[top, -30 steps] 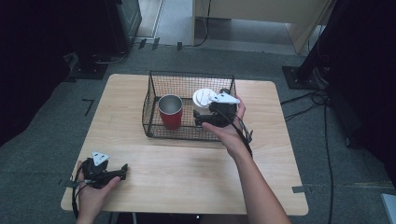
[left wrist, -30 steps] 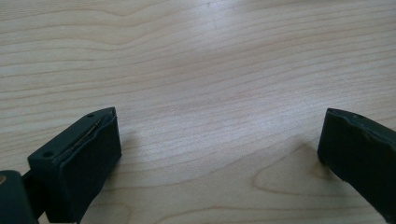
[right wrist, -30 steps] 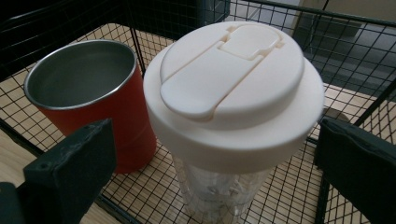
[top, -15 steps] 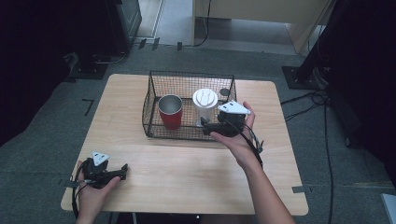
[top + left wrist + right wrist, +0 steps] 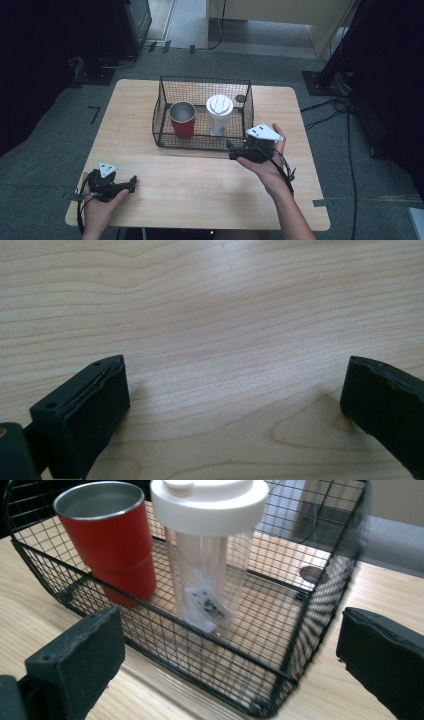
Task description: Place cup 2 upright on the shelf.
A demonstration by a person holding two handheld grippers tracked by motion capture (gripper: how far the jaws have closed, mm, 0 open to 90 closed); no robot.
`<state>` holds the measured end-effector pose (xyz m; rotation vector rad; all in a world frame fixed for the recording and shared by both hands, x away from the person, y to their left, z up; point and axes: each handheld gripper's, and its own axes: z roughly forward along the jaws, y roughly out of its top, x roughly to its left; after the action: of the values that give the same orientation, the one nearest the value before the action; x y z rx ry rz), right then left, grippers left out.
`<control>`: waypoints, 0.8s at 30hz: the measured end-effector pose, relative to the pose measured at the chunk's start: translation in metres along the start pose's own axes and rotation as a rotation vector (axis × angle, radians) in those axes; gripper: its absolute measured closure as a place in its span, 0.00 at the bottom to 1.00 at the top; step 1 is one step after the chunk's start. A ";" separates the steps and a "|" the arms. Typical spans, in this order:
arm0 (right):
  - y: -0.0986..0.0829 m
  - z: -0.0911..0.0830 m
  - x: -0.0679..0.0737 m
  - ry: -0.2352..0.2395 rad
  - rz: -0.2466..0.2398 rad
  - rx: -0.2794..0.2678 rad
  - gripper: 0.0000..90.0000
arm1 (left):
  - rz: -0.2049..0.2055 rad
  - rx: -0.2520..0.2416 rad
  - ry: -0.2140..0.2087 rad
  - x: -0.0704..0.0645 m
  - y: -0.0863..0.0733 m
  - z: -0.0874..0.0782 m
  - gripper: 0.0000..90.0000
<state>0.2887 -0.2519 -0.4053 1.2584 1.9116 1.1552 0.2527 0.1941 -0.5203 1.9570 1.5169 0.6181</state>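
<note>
Both cups in the basket, grippers empty

The left gripper [image 5: 131, 181] rests on the pale wooden table [image 5: 200, 190], jaws spread, holding nothing. In the black wire basket [image 5: 161, 107] stand a red metal tumbler [image 5: 182, 120] and, just beside it, a clear shaker bottle with a white lid [image 5: 219, 116] — upright, seemingly placed. The right gripper [image 5: 231, 149] hovers released near the basket's front wall — little appears left

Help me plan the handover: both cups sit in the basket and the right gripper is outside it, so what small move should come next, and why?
Probably draw the right gripper a little further back from the wire basket. Its jaws stand open and empty, while the clear bottle and red tumbler both stand upright inside. The left gripper lies open on the table.
</note>
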 end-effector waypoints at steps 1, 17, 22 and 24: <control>-0.005 -0.005 -0.003 -0.010 0.005 0.000 0.00 | -0.001 0.000 0.000 0.000 0.000 0.000 0.00; -0.047 -0.029 -0.038 -0.086 0.055 0.042 0.00 | 0.000 0.001 0.000 0.000 0.000 0.000 0.00; -0.064 -0.036 -0.049 -0.117 0.068 0.062 0.00 | 0.000 0.000 0.000 0.000 0.000 0.000 0.00; -0.070 -0.038 -0.053 -0.128 0.079 0.070 0.00 | 0.000 0.000 0.000 0.000 0.000 0.000 0.00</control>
<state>0.2490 -0.3268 -0.4499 1.4221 1.8373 1.0282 0.2526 0.1941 -0.5203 1.9573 1.5168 0.6179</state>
